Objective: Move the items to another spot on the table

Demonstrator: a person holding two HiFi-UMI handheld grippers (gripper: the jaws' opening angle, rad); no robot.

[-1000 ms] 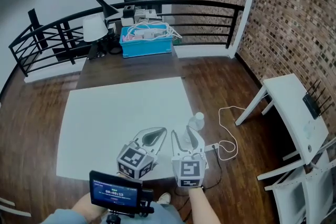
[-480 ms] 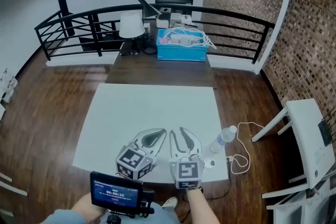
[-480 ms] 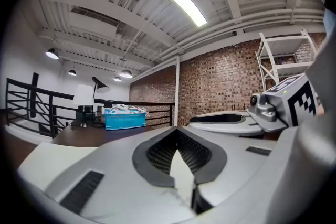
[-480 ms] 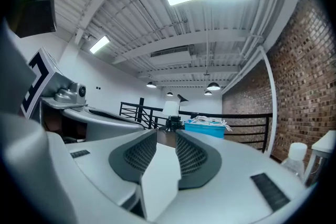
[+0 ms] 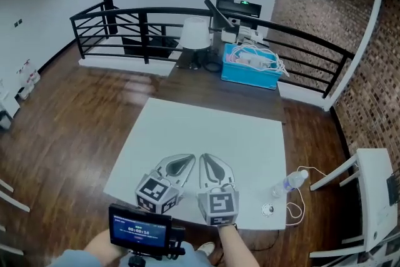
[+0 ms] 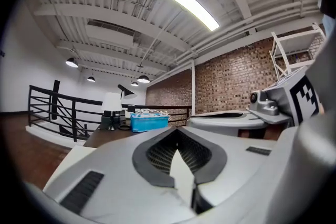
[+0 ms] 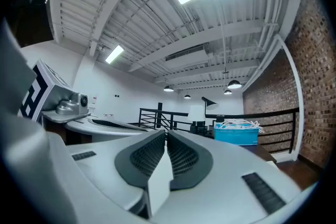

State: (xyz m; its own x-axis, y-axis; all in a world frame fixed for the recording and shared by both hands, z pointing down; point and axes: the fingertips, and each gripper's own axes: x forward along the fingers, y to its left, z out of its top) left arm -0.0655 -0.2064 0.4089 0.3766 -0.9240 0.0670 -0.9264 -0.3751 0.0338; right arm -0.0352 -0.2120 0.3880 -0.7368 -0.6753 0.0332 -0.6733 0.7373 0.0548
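Both grippers sit side by side over the near edge of the table (image 5: 206, 128), pointing level and away from the person. The left gripper (image 5: 189, 158) angles slightly inward, jaws together at the tips with nothing between them. Just beside it, the right gripper (image 5: 204, 157) has just been closing and its jaws now meet, nothing caught between them either. The two tips nearly touch. Each marker cube (image 5: 219, 204) faces up toward the head. The right wrist (image 5: 232, 241) comes in from the bottom edge of the head view.

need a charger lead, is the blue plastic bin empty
Not empty: the blue plastic bin holds a heap of white cables.
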